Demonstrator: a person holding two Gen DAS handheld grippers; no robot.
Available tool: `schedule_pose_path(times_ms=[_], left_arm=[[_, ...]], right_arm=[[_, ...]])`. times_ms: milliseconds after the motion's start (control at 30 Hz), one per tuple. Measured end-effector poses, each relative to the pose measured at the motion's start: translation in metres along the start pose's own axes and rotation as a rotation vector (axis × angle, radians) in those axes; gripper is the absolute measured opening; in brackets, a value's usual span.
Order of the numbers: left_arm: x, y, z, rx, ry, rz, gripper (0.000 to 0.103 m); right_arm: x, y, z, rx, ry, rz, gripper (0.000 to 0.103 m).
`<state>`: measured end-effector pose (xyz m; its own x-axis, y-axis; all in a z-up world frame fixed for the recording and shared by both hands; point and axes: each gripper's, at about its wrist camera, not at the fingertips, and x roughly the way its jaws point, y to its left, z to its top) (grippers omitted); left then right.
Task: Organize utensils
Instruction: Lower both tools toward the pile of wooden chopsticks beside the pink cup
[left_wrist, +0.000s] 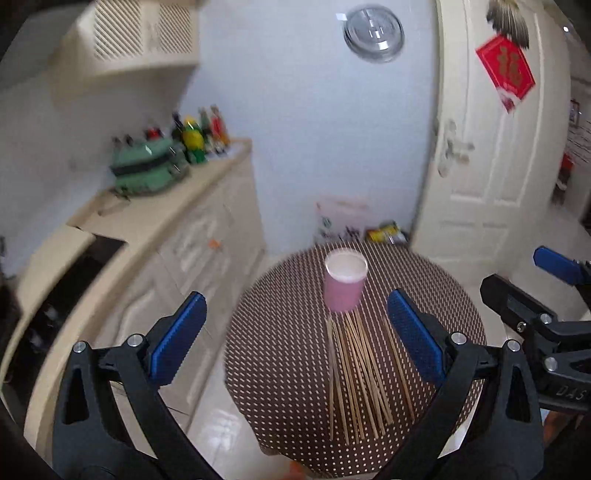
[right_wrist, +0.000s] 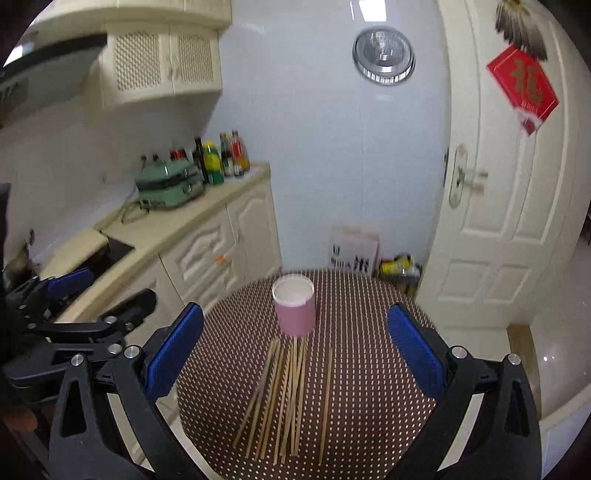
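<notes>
Evidently barely begun: chopsticks (right_wrist: 291, 398) all found loose on desk (right_wrist: 369, 369) before empty pink cup (right_wrist: 294, 310), none inside; left claw (left_wrist: 295, 332) and right claw (right_wrist: 295, 347) wide, holding nothing.

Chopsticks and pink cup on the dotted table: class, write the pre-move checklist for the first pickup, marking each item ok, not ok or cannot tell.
1. Left gripper open and empty: ok.
2. Right gripper open and empty: ok.
3. Pink cup upright, mouth up, ready to receive: ok.
4. Cup interior free of contents: cannot tell; only a pale inside shows.
5. Chopsticks all lying on the dotted table, none in the cup: ok.
6. A single chopstick separated for an easy grasp: ok; one stick lies apart to the right of the bundle, while the rest overlap.
</notes>
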<state>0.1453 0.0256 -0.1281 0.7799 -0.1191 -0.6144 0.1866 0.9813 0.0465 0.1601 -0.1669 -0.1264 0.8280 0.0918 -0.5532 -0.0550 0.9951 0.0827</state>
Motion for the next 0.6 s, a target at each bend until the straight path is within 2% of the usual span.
schedule_pose_path(times_ms=[100,200,333,500,600], left_arm=[[0.052,0.011,-0.015,-0.015,0.146,-0.101,0.096],[0.104,0.022,-0.034,-0.033,0.284,-0.167,0.096],[0.15,0.029,-0.05,-0.02,0.376,-0.203,0.094],[0.207,0.018,-0.065,0.002,0.512,-0.314,0.083],[0.233,0.008,-0.073,0.033,0.574,-0.326,0.076]], right_arm=[[0.028,0.004,-0.011,-0.012,0.087,0.001,0.096],[0.064,0.002,-0.025,0.017,0.193,-0.018,0.096],[0.101,-0.006,-0.043,0.078,0.311,-0.064,0.095],[0.129,-0.013,-0.06,0.124,0.414,-0.127,0.077],[0.144,-0.022,-0.068,0.179,0.465,-0.129,0.069]])
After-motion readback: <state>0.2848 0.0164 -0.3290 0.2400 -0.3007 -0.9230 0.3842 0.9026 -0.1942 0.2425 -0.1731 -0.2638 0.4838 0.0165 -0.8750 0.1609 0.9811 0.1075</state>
